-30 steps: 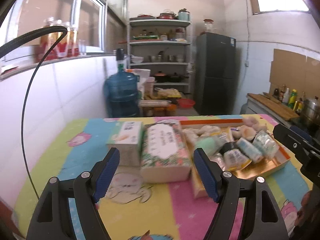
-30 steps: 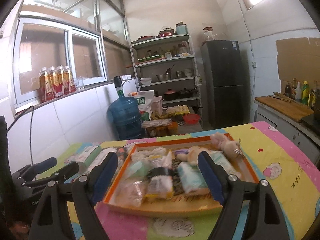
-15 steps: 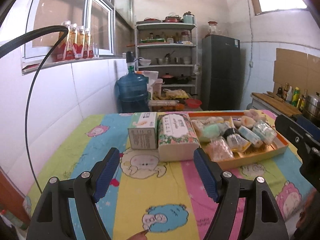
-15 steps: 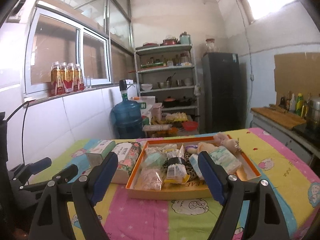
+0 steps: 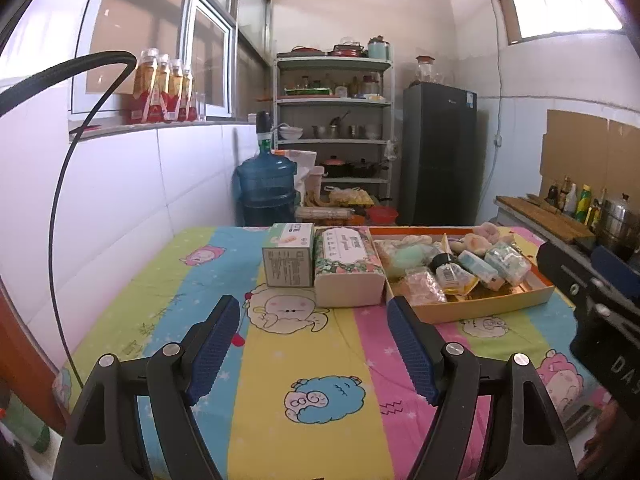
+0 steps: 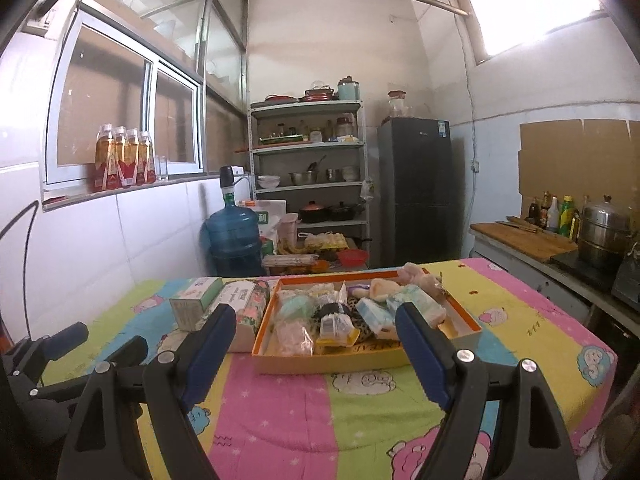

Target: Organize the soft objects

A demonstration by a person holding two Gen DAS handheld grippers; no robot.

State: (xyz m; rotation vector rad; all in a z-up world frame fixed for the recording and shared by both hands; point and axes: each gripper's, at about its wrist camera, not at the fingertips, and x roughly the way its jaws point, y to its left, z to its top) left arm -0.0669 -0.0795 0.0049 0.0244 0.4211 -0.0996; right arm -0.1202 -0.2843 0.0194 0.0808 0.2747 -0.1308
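the tablecloth [image 5: 320, 360] is looking like matt printed cloth; the tray [image 6: 360, 360] is showing smooth cardboard walls, glossy plastic packets [image 6: 336, 326] are shining inside, and the pads [image 5: 212, 354] are showing ribbed rubber.

Daylight floods my views from a blown-out window [image 6: 532, 8] upper right; the fisheye bends edges, corners go black, shadows stay soft.

Right gripper [image 6: 316, 322] jaws wide, empty, before orange tray [image 6: 360, 360]
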